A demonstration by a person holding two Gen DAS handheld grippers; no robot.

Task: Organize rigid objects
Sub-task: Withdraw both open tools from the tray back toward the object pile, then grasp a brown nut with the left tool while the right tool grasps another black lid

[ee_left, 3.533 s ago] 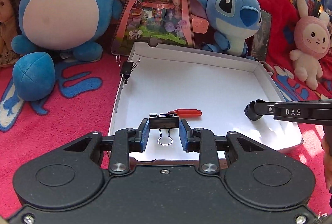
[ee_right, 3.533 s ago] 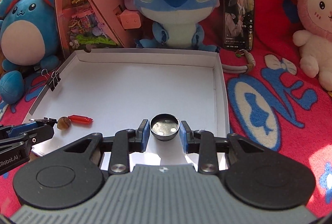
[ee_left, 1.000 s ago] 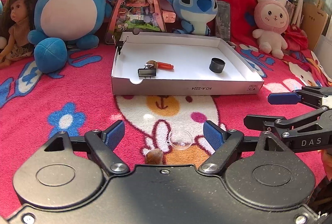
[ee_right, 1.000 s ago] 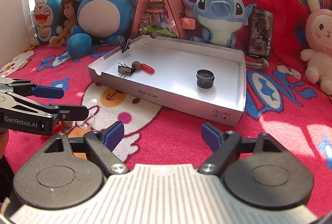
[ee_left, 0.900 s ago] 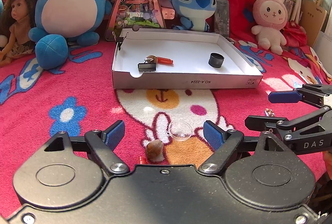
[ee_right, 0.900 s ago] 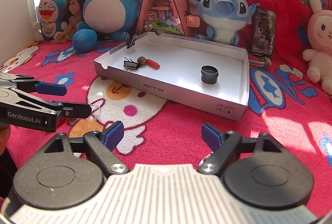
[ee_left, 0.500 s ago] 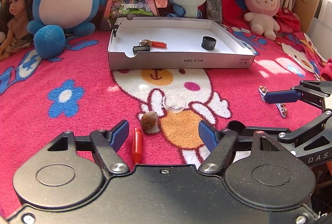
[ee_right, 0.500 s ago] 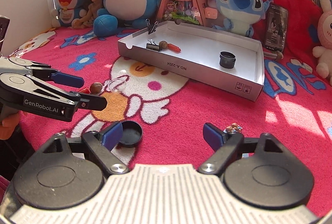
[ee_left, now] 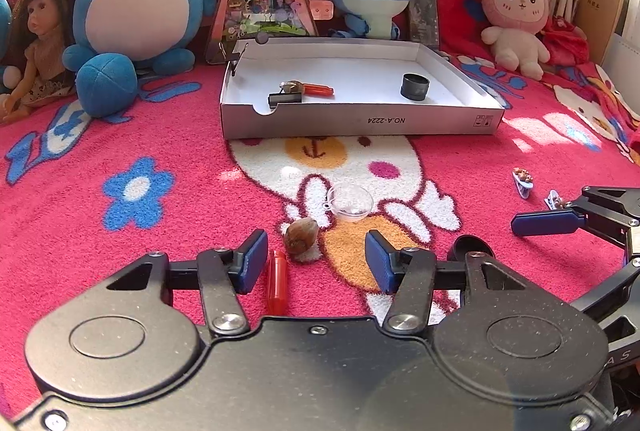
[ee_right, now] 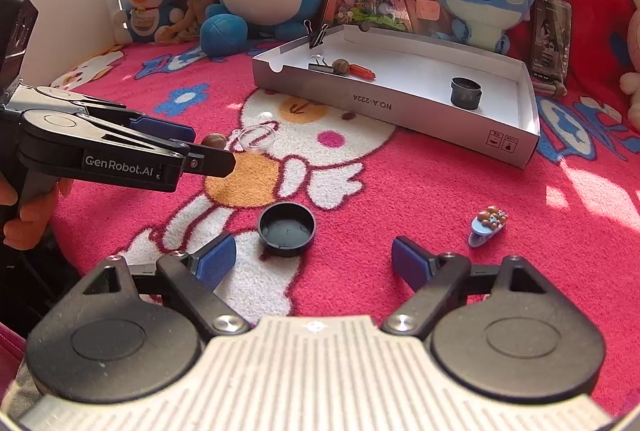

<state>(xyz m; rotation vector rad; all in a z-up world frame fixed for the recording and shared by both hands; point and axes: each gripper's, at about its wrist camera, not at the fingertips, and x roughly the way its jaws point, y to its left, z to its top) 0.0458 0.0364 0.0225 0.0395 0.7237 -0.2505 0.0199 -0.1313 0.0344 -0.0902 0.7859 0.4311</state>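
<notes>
Red plastic, a small tube (ee_left: 277, 283) lying on the pink blanket (ee_left: 120, 251), sits just inside the left pad of the left gripper (ee_left: 316, 261), its long axis running along the line the gripper points, so the pads would meet it across its narrow width. The jaws there are closing but press on nothing yet; the tube lies off-centre, hard by the left pad, while a brown shell-like piece (ee_left: 301, 234) rests just ahead of the gap and slightly to the tube's right. A clear round dish (ee_left: 349, 202) lies further ahead again. My reading is that the tube is the next pick, and that the shell is close enough to be nudged or caught as the pads come together. The right gripper (ee_right: 314, 259) has its jaws spread wide and empty, with a black cap (ee_right: 286, 229) just ahead of its left pad and a blue hair clip (ee_right: 487, 227) ahead and off to its right. Well ahead of both grippers stands the white box (ee_left: 360, 121), already holding a binder clip (ee_left: 285, 98), another red tube (ee_left: 318, 89) and a black ring (ee_left: 415, 86).
</notes>
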